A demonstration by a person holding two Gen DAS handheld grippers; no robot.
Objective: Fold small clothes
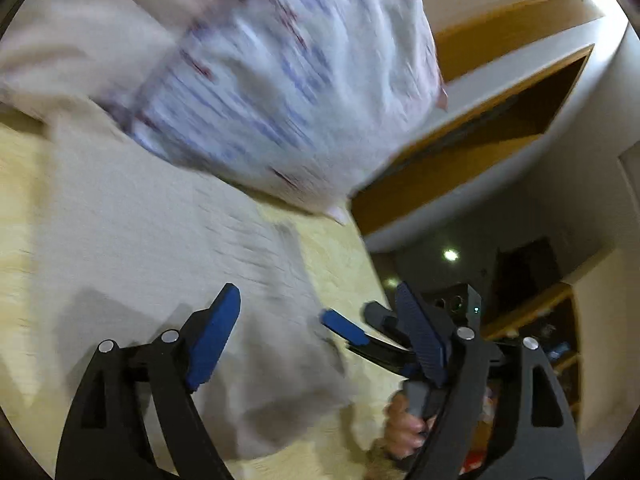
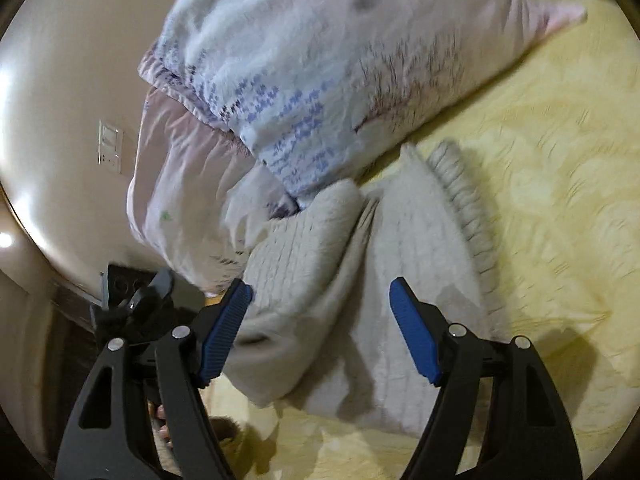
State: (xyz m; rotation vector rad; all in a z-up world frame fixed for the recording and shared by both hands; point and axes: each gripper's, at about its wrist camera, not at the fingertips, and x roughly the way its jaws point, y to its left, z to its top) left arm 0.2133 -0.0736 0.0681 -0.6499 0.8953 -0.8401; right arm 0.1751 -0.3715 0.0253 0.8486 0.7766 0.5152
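Right wrist view: pale grey ribbed knit garment [image 2: 360,280], folded and rumpled on yellow bedspread [image 2: 540,200]; both grippers' jaws apart, empty.

A pale grey ribbed knit garment [image 2: 360,280] is lying between black tongs [image 2: 320,328] with blue pads, on a yellow patterned bedspread [image 2: 540,200]. Beyond the tongs, a white pillow [image 2: 320,60] is showing blue and purple print.

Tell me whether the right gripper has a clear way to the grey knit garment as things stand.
Probably yes. The right gripper is open, its jaws standing over the grey knit garment on the yellow bedspread with nothing between them. The pillow lies farther back.
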